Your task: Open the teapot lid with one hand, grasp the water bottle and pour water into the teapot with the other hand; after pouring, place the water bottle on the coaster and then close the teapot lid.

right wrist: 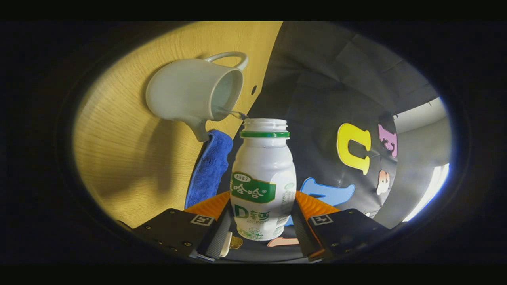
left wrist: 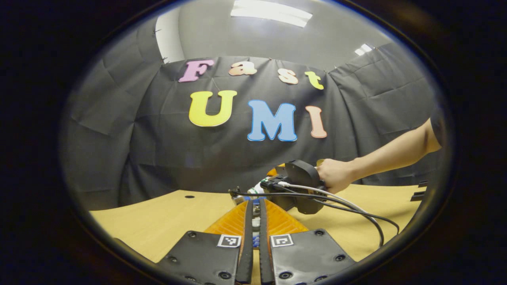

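The teapot (right wrist: 194, 90), a pale glazed ceramic pot with a looped handle and stubby spout, stood open on the yellow wood-grain counter (right wrist: 130, 166), its mouth turned toward the bottle in the right gripper view. Next in size, the white plastic water bottle (right wrist: 263, 178) with green label and green neck ring lay tipped, its long axis running from the right gripper (right wrist: 261, 233) straight ahead toward the pot; a thin clear stream ran from its uncapped mouth into the pot's opening. That gripper's fingers pressed the bottle's lower body from both sides. The pour looked under way, so the mouth had to stay just beside the rim. A blue cloth mat (right wrist: 210, 166), probably the coaster, lay just below the spout, close to the bottle. In the left gripper view, the left gripper (left wrist: 256, 221) had its fingers almost together on something small I could not make out, perhaps the lid; a hand (left wrist: 334, 174) held the other gripper beyond.
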Motion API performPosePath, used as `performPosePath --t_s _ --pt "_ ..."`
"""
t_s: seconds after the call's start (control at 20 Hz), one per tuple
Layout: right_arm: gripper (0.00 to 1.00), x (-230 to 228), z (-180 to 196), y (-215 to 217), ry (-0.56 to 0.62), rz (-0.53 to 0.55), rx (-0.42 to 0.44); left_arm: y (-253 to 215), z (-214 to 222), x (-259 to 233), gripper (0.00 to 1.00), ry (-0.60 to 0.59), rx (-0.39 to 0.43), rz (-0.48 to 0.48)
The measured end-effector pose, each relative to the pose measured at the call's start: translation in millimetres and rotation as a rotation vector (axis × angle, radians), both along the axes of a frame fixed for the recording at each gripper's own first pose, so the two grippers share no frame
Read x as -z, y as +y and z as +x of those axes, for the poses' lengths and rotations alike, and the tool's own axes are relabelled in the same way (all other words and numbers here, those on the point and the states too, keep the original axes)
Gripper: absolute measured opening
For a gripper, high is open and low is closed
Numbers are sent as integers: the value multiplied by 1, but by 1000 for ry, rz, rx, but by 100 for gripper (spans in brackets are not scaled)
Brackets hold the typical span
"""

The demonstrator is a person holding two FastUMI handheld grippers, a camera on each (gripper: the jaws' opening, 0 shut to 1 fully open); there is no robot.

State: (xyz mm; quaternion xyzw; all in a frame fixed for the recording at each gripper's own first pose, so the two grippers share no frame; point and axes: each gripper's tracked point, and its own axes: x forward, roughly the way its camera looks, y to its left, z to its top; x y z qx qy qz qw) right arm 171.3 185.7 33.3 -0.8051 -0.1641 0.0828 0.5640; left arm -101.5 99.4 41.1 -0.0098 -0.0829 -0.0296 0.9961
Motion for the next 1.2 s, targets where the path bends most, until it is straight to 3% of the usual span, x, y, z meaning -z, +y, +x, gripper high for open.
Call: performPosePath --t_s 0.35,0.4,0.65,0.8,1.2 --pt "73 -1 -1 2 -11 -34 -9 1 1 2 17 6 18 -39" --pt "73 -2 -1 2 -10 -37 -12 1 1 2 13 9 23 -50" --pt "73 -2 -4 5 -29 -60 -26 5 4 7 17 30 22 -79" --pt "73 -4 -5 6 -49 -80 -36 11 2 5 13 25 -1 -64" --pt "73 -7 -7 9 -103 -129 -52 2 0 4 17 10 5 -35"
